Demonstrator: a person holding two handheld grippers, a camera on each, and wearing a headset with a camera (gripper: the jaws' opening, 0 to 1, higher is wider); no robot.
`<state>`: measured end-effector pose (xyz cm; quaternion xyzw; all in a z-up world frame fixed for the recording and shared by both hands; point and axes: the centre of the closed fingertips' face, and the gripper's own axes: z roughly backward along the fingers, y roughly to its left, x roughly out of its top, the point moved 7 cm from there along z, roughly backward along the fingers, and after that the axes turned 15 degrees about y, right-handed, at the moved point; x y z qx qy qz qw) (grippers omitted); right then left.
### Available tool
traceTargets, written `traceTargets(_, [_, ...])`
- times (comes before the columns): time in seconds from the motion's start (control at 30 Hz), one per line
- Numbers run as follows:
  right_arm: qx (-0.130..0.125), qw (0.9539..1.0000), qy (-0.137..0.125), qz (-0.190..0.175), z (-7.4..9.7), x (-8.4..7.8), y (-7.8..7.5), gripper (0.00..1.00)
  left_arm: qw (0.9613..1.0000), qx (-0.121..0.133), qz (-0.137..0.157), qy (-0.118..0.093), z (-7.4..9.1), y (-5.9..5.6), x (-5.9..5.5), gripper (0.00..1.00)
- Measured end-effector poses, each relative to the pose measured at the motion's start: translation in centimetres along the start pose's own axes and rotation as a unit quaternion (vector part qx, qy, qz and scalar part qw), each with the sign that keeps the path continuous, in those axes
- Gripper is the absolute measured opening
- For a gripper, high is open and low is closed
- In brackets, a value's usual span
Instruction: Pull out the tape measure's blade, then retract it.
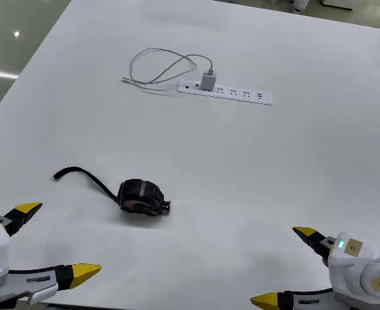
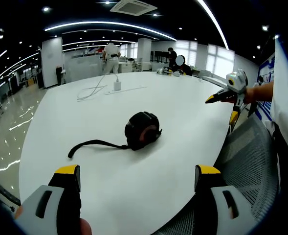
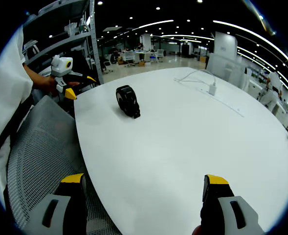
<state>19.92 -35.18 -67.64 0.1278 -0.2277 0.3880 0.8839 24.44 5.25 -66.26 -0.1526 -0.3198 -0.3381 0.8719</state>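
Note:
A black tape measure (image 1: 142,197) lies on the white table (image 1: 241,161), its black wrist strap (image 1: 80,175) trailing off to the left. No blade shows outside its case. My left gripper (image 1: 53,242) hovers open at the near left edge, a short way in front of the tape measure (image 2: 142,130). My right gripper (image 1: 286,266) is open at the near right edge, farther from the tape measure (image 3: 127,101). Nothing sits between either pair of yellow-tipped jaws. The right gripper (image 2: 222,105) appears at the right of the left gripper view, and the left gripper (image 3: 77,85) appears at the left of the right gripper view.
A white power strip (image 1: 225,92) with a plugged-in charger and a looped white cable (image 1: 160,68) lies at the far middle of the table. A grey mesh chair seat (image 3: 41,147) sits below the table's near edge. People stand at benches far behind.

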Motion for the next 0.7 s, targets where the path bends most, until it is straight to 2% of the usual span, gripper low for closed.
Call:
traceTargets(0.2, [0.0,1.0,-0.002,-0.005,-0.02,-0.11,0.17,0.99,1.0,-0.006,-0.001,-0.001,0.02,-0.02,-0.08,0.95])
traceTargets(0.27, [0.0,1.0,-0.003,-0.005,-0.03,-0.1,0.24,0.99,0.9999,-0.013,0.008,0.0,0.05,0.08,-0.08,0.93])
traceTargets(0.33, [0.0,1.0,-0.004,-0.006,-0.03,-0.09,0.26,0.99,0.9999,-0.012,0.004,0.003,0.05,0.09,-0.14,0.9])
traceTargets(0.37, [0.0,1.0,-0.004,-0.007,-0.03,-0.1,0.27,0.99,1.0,-0.008,0.004,-0.002,0.05,0.21,-0.05,0.95])
traceTargets(0.7, [-0.001,1.0,-0.004,-0.006,0.02,-0.13,0.16,0.99,0.9999,-0.01,0.005,-0.001,0.04,0.23,-0.03,0.96])
